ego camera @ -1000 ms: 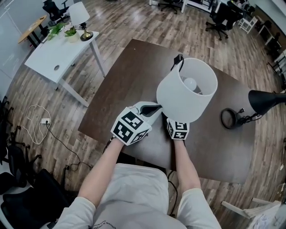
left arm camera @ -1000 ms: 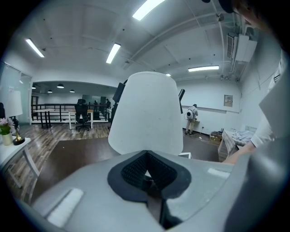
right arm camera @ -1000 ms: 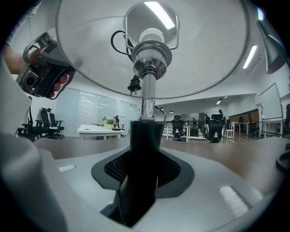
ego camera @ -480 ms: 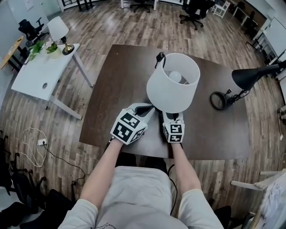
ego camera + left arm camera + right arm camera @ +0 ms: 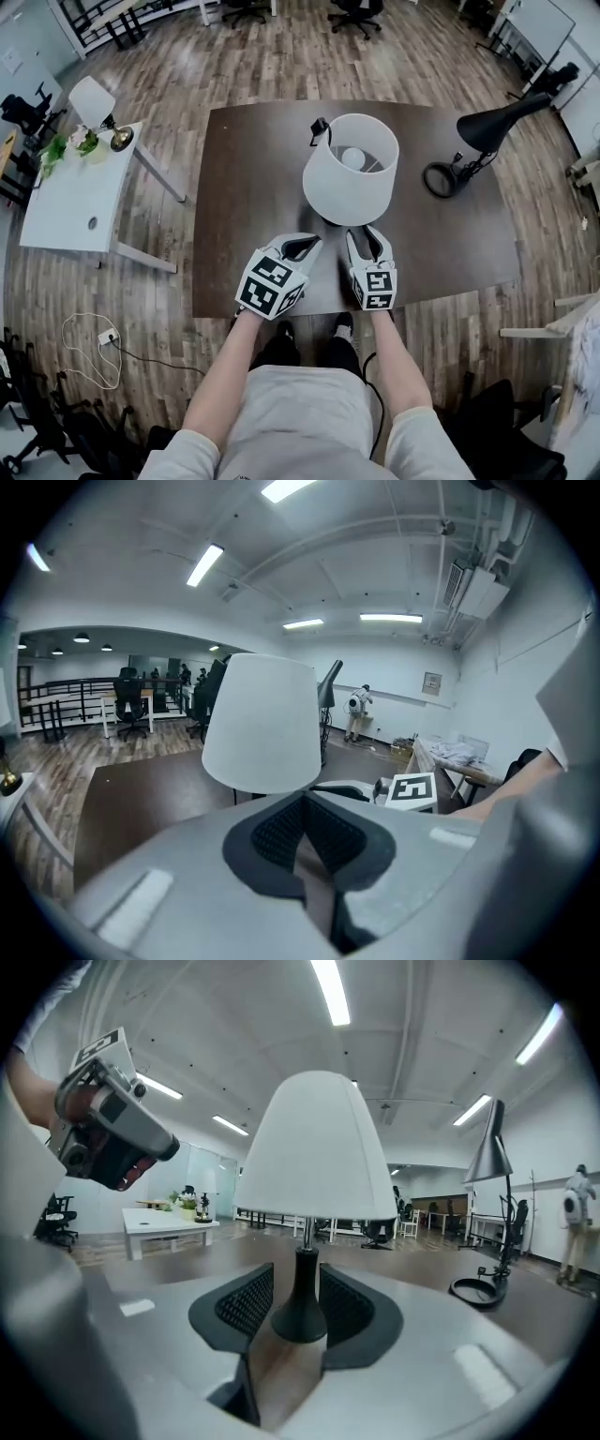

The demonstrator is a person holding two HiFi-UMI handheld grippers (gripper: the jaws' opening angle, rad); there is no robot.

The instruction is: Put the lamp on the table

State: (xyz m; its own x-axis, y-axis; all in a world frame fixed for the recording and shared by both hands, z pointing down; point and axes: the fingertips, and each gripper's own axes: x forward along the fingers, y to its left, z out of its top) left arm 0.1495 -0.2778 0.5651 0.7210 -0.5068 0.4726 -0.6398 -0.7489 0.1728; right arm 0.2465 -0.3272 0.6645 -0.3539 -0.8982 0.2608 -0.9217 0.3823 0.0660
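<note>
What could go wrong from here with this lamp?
The lamp looks top-heavy, and the open right tool has its base between the jaws; a skewed pull back could tip it. Its plug lies loose on the table; snagging it might drag the lamp.

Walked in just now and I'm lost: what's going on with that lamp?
A person holds a gripper in each hand at a dark table. The white-shaded lamp stands upright on it. The right gripper is open, the lamp's base between its jaws. The left gripper is shut and empty, beside it.
</note>
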